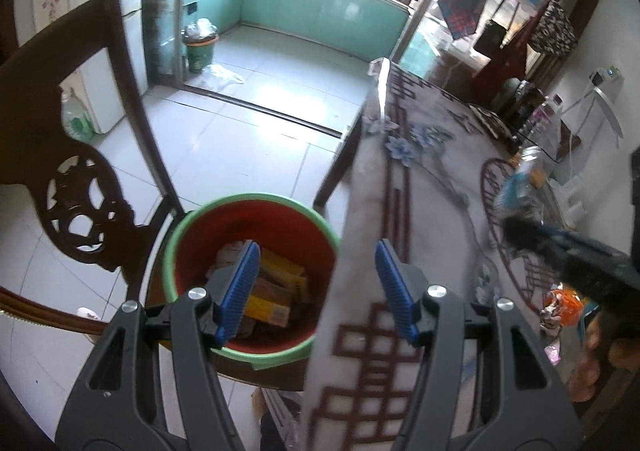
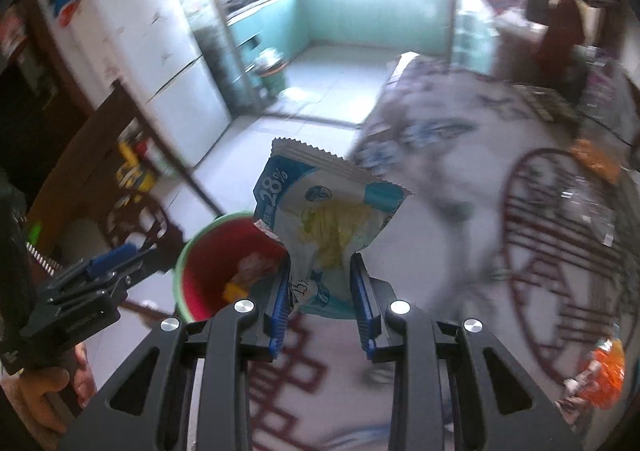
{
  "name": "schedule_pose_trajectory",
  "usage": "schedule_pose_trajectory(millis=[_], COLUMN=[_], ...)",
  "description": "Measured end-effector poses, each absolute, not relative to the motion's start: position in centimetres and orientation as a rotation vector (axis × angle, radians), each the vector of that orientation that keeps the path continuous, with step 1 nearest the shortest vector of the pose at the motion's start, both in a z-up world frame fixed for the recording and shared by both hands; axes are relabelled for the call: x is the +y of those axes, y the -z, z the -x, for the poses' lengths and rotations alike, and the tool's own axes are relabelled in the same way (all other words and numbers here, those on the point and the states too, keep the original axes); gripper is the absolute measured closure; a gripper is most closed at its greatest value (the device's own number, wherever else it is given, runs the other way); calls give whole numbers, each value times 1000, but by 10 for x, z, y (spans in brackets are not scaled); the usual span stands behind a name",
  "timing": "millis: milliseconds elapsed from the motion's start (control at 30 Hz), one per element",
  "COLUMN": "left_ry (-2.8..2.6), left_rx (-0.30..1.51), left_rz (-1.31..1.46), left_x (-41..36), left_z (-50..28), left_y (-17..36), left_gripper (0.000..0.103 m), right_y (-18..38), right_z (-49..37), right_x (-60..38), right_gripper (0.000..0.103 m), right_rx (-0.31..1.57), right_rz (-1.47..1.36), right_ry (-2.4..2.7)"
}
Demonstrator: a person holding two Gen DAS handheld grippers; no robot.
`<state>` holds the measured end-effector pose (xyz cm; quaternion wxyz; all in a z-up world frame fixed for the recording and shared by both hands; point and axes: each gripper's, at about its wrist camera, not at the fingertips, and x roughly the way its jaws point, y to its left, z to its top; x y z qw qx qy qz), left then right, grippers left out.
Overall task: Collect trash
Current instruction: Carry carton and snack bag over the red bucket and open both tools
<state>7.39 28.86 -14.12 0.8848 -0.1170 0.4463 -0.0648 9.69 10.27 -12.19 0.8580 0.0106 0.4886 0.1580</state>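
Right wrist view shows the right gripper [image 2: 320, 291] pinching a blue-and-white snack wrapper [image 2: 320, 211] above the table edge [image 2: 440, 251], just beside the red bin [image 2: 224, 251] with the green rim, while the left gripper [image 1: 316, 287] hangs half-spread and empty over that bin.

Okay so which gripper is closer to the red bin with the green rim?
Left. The left gripper hangs open right above the red bin; the right gripper, shut on the snack wrapper, is over the table beside it.
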Motion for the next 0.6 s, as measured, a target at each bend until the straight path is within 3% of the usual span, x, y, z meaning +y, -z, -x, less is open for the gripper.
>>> schedule_pose_trajectory(millis=[500,533,600], left_ry=[43,41,37], left_rx=[912,912,910], left_rz=[291,291,291], left_x=[338,339,341], left_z=[-64,-63,-63], left_y=[138,138,137], left_gripper=[45,45,45], right_y=[175,175,172], right_z=[-128,-130,-133], right_x=[197,199,202], right_gripper=[73,67,43], right_rx=[1149,1148,1132], right_rz=[54,56,44], right_ry=[-533,-535,-528])
